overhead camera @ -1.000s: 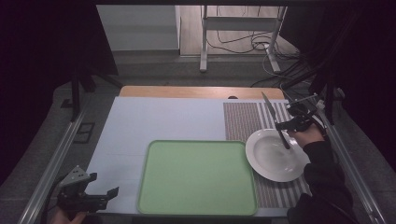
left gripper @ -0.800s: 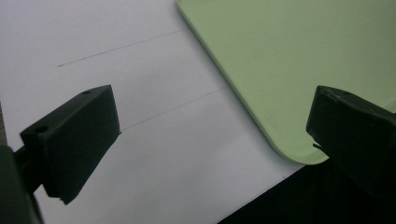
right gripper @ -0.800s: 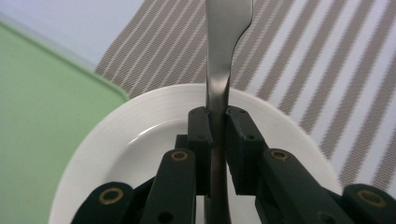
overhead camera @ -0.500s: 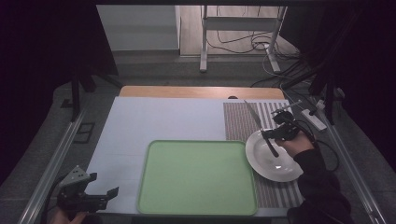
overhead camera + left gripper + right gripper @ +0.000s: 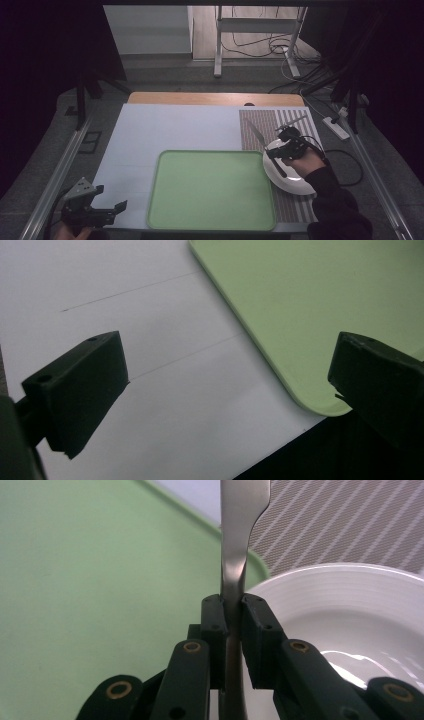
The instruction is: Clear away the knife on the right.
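Tongs in my L hand (image 5: 111,210) idle at 7 o'clock, jaws wide apart, nothing btwn, just beside tray (image 5: 210,192) corner. Tray sits bare at 6. At 4, R tongs (image 5: 232,611) clamp a knife (image 5: 235,555) handle, blade up over plate (image 5: 287,172) rim. Prob mid-carry; next I'd lower it flat, maybe onto tray.

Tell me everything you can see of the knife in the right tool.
The knife looks like plain polished metal, a table knife with a narrow neck widening toward the blade. The right tool is shut on that neck. In the high view it slants up and to the left, above the white plate and the green tray's edge, touching neither.
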Action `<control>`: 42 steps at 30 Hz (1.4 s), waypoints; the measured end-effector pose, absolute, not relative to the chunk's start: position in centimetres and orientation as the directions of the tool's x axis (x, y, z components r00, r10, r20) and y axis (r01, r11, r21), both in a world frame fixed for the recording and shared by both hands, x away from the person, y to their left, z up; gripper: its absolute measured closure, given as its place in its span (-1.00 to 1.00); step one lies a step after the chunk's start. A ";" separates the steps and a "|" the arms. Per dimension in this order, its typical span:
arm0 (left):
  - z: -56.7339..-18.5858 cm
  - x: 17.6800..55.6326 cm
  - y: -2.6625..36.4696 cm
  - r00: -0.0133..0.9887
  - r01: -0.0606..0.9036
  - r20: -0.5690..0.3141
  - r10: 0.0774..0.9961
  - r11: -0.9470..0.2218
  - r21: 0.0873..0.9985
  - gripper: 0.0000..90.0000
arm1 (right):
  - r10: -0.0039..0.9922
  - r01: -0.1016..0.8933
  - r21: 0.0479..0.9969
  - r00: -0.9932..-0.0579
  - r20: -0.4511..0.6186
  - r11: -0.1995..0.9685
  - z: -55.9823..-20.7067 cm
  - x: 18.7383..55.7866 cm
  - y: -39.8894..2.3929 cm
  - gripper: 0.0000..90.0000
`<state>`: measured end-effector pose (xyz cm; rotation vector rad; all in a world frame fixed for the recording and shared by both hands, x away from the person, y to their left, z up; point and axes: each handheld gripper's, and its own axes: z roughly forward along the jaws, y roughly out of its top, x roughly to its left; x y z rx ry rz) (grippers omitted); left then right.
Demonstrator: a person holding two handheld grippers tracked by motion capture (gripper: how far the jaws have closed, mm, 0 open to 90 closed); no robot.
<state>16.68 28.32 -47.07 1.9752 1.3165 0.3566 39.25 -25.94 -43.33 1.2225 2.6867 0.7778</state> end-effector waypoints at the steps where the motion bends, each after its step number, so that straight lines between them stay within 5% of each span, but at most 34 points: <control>1: -47.1 16.7 28.3 0.439 0.684 -0.158 0.885 -0.215 0.697 -0.95 | 0.722 0.680 0.481 -0.680 0.129 0.554 -43.4 39.1 -25.7 0.80; 24: -47.1 16.7 28.3 0.440 0.683 -0.153 0.885 -0.219 0.697 -0.95 | 0.599 0.611 0.368 -0.784 0.160 0.701 -46.3 34.6 -18.9 0.80; 34: -47.1 16.7 28.3 0.440 0.684 -0.153 0.885 -0.219 0.696 -0.95 | 0.579 0.608 0.259 -0.794 0.183 0.751 -49.5 34.2 -18.2 0.77; 42: -47.1 16.7 28.2 0.440 0.686 -0.151 0.885 -0.223 0.693 -0.95 | 0.578 0.608 0.263 -0.794 0.187 0.749 -49.5 34.2 -18.2 0.70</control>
